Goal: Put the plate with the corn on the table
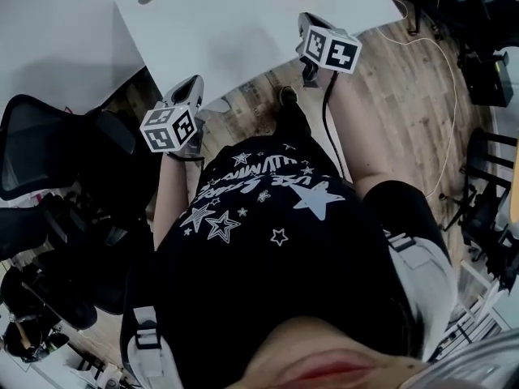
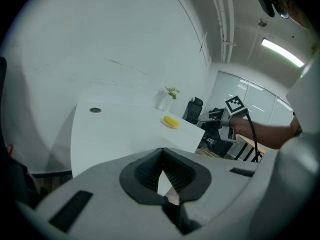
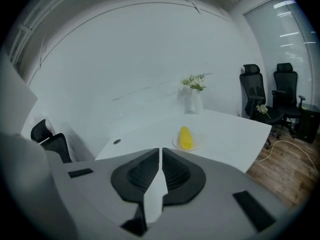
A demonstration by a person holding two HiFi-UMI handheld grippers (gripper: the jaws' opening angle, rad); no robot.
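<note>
**Item:** yellow corn cob [image 3: 185, 137], lying on a shallow pale round plate [image 3: 196, 145]. Plate flat on the white tabletop [image 3: 227, 131], near the edge that faces the wood-plank floor [image 3: 285, 164]. Touched by neither tool.

**Right gripper** [image 3: 160, 151]: grey jaws drawn nearly together, only a thin slit between the ribbed black pads, nothing in it. Held off the table, pointing over it.

**Left gripper** [image 2: 161, 151]: jaw tips pressed together, empty. Held short of the table's near edge.

**Bearing:** from the right gripper, corn straight ahead and a little to the right of the jaw line, well apart. Long axis roughly along that gripper's line of sight, one end toward the tool. From the left gripper, corn farther off and to the right. Right gripper the nearer of the two in the head view, below the corn.

**Other fixtures:** white vase with green sprigs [image 3: 192, 98] beyond the plate; round cable grommet [image 3: 116, 141] in the tabletop; black office chairs [image 3: 252, 91] behind.

**Status, judged:** plate apparently delivered; any regrasp likeliest from the right side.
</note>
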